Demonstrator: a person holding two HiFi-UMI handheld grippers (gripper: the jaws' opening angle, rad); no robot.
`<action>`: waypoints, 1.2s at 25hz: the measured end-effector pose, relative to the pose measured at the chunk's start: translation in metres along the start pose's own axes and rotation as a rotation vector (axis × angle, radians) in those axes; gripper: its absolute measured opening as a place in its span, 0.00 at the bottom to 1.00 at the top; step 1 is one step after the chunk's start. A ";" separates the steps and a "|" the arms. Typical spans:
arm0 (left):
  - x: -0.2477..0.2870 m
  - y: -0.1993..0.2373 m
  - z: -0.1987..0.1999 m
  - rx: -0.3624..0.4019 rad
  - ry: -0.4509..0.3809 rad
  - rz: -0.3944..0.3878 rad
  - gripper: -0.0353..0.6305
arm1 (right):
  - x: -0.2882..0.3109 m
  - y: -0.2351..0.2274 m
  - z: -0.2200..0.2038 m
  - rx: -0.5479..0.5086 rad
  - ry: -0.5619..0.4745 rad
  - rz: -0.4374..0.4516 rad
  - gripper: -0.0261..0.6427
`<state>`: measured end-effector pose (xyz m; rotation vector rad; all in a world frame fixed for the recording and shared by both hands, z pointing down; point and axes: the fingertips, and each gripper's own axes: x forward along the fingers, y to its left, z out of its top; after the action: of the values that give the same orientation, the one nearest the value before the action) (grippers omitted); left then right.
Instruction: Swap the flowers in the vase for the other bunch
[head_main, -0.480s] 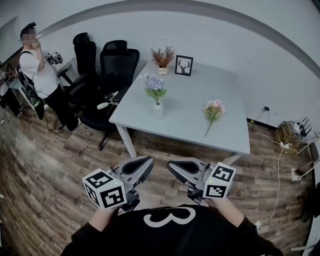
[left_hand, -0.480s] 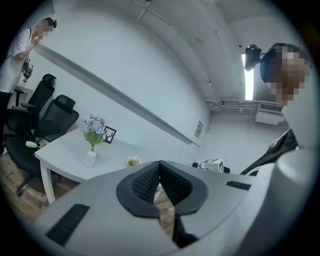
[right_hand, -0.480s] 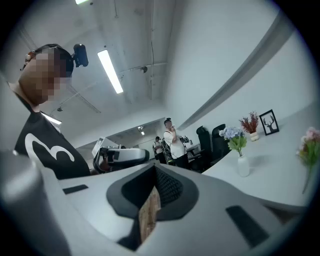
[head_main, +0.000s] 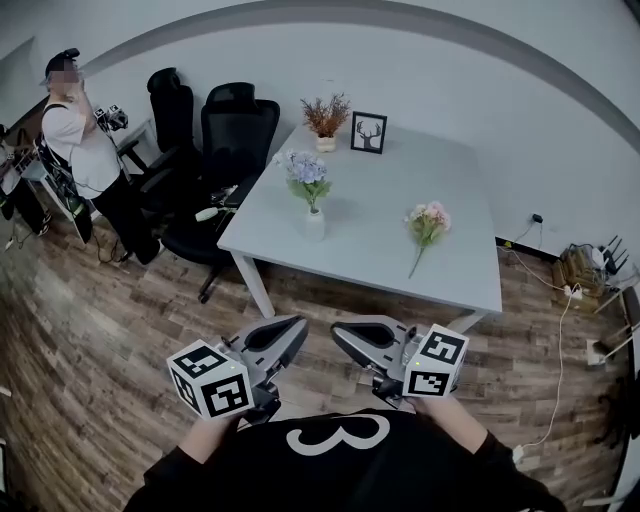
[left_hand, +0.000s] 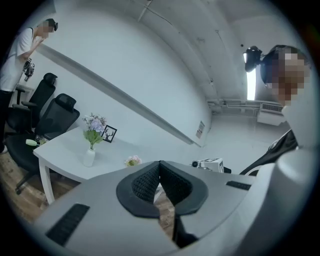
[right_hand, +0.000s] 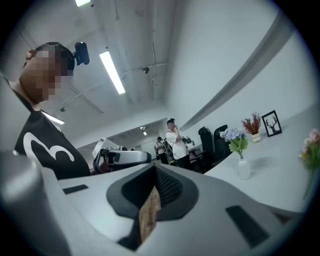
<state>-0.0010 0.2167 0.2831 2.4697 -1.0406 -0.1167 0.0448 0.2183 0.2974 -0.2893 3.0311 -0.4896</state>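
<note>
The white vase stands on the white table towards its left side, a short way in from the near-left corner, with the lilac flowers upright in it. The other bunch, the pink flowers, lies flat on the tabletop to the right of the vase and well apart from it, its stem pointing towards the table's near edge. Bare tabletop lies between the two and all round the pink bunch. At the far edge a small pot of dried flowers and a framed picture stand side by side.

Two black office chairs crowd the table's left edge. Beyond them a person stands near the wall. To the right, cables trail over the wooden floor by the wall. The floor along the table's near edge is open planking.

The left gripper and the right gripper are held low in front of the wearer's chest, tips close together, well short of the table. In each gripper's own view the jaws are pressed together with nothing between them.
</note>
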 end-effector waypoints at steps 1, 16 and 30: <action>0.003 -0.001 -0.001 -0.003 0.000 0.001 0.07 | -0.002 -0.001 0.001 0.004 -0.003 0.006 0.05; 0.059 -0.013 -0.003 0.042 -0.032 0.040 0.07 | -0.046 -0.047 0.016 0.076 -0.067 0.048 0.05; 0.080 0.024 0.001 0.004 -0.035 0.083 0.07 | -0.038 -0.093 0.016 0.135 -0.099 0.026 0.05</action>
<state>0.0402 0.1458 0.3003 2.4326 -1.1572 -0.1323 0.0998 0.1343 0.3132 -0.2580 2.8861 -0.6540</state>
